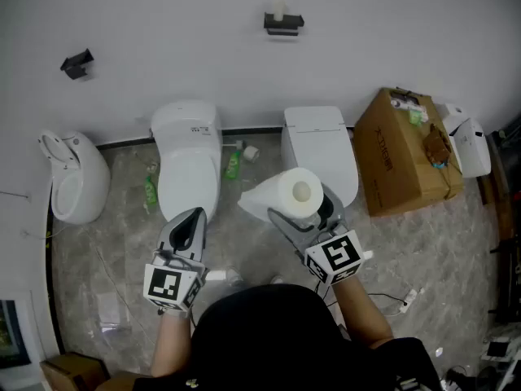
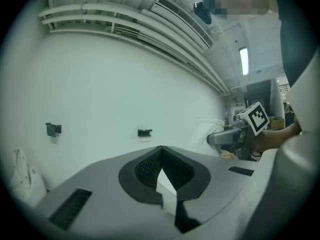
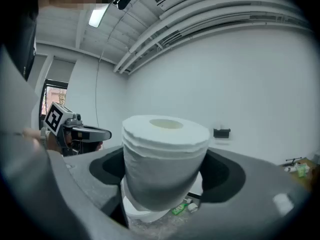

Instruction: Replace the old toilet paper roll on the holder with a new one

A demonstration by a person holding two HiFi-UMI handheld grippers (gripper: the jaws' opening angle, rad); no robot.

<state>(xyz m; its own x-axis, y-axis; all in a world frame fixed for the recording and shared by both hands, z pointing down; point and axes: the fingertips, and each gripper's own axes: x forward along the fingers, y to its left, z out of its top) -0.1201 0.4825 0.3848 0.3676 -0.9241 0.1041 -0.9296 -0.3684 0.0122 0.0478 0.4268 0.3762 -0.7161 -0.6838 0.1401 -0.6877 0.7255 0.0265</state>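
Though print runs along the side of the cardboard box by the right end of the wall, it is too small to read, and so is the little label on the tank of the left toilet. The marker cubes carry only black-and-white squares, no letters.

The right gripper holds the new toilet paper roll in the air, jaws spread wide and pressing on its sides, the pale core facing up. A loose tail of paper hangs off to the left. The roll covers the front of the second toilet in the head view.

The left gripper is empty, its jaws pressed together, hanging over the left toilet's bowl. In the left gripper view a pale wedge shows through the gap behind the tips; what it is I cannot tell.

The holder sits high on the wall, well apart from the roll, with a small pale stub on top, too small to make out. A second black bracket hangs further left. A green bottle and a small roll lie on the floor at the wall's foot between the toilets. The person's head hides the near middle of the floor.
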